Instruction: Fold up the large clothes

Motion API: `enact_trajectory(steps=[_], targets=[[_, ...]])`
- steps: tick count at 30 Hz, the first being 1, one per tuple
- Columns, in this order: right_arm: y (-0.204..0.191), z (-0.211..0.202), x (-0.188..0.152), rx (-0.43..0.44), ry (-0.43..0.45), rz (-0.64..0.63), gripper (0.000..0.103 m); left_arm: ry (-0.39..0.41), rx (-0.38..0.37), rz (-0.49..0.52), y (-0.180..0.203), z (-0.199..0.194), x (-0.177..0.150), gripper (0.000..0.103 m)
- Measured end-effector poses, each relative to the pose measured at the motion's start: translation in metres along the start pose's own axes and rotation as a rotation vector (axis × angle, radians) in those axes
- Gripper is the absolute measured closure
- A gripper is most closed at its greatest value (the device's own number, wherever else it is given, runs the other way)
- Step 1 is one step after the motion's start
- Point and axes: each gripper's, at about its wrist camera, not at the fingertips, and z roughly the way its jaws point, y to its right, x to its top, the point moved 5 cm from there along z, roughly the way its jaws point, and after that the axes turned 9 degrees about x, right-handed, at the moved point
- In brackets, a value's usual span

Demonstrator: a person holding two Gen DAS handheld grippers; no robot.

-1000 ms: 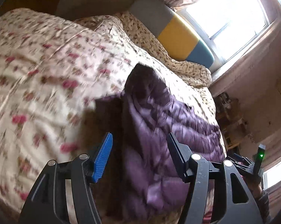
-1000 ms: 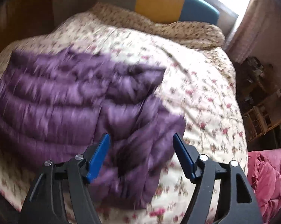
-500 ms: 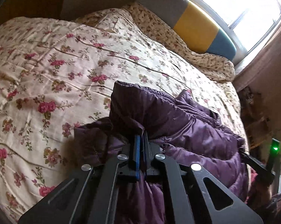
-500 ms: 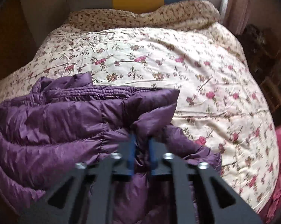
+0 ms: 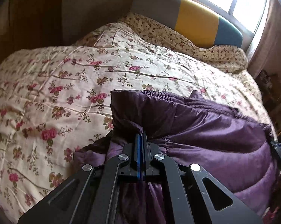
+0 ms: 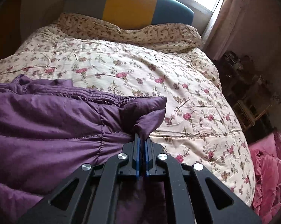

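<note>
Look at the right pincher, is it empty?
No, the right gripper is shut on a corner of the purple puffy jacket lying on the flowery bedspread.

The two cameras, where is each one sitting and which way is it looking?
Left wrist: sits on the left tool, looking forward and down at the purple jacket on the floral bed; only the tool shows.
Right wrist: sits on the right tool, facing the same way over the jacket's other corner; only the tool shows.
Shared: jacket, bed, striped headboard.
</note>
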Motion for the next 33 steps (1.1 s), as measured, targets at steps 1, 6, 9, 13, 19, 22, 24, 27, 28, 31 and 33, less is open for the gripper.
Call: enact_trajectory(steps=[1, 6, 9, 13, 19, 22, 24, 27, 28, 31, 33], targets=[[0.0, 0.004, -0.001, -0.007, -0.007, -0.002, 0.1, 0.003, 0.013, 0.016, 0.002, 0.004, -0.002, 0.102], [-0.002, 0.03, -0.012, -0.052, -0.047, -0.02, 0.099, 0.005, 0.031, 0.023, 0.005, 0.019, -0.011, 0.102], [-0.009, 0.043, -0.017, -0.089, -0.055, -0.043, 0.099, 0.013, 0.031, 0.025, 0.007, 0.025, -0.015, 0.102], [-0.01, 0.046, -0.018, -0.106, -0.056, -0.059, 0.096, 0.019, 0.036, 0.023, 0.008, 0.026, -0.016, 0.102], [-0.01, 0.041, -0.016, -0.111, -0.057, -0.06, 0.096, 0.048, 0.039, 0.028, 0.008, 0.005, -0.012, 0.101], [-0.007, 0.034, -0.014, -0.114, -0.054, -0.049, 0.093, 0.071, 0.035, 0.037, 0.011, -0.008, -0.011, 0.101], [-0.005, 0.028, -0.012, -0.115, -0.045, -0.033, 0.082, 0.08, 0.024, 0.042, 0.013, -0.015, -0.01, 0.101], [-0.002, 0.016, -0.01, -0.102, -0.027, -0.007, 0.065, 0.094, 0.021, 0.048, 0.016, -0.025, -0.011, 0.101], [-0.003, 0.01, -0.009, -0.094, -0.019, -0.003, 0.065, 0.098, 0.016, 0.047, 0.016, -0.028, -0.011, 0.101], [-0.01, -0.003, -0.006, -0.08, 0.007, -0.006, 0.061, 0.111, 0.008, 0.048, 0.017, -0.038, -0.013, 0.101], [-0.015, -0.014, -0.004, -0.065, 0.029, -0.006, 0.059, 0.12, 0.005, 0.053, 0.019, -0.044, -0.015, 0.101]])
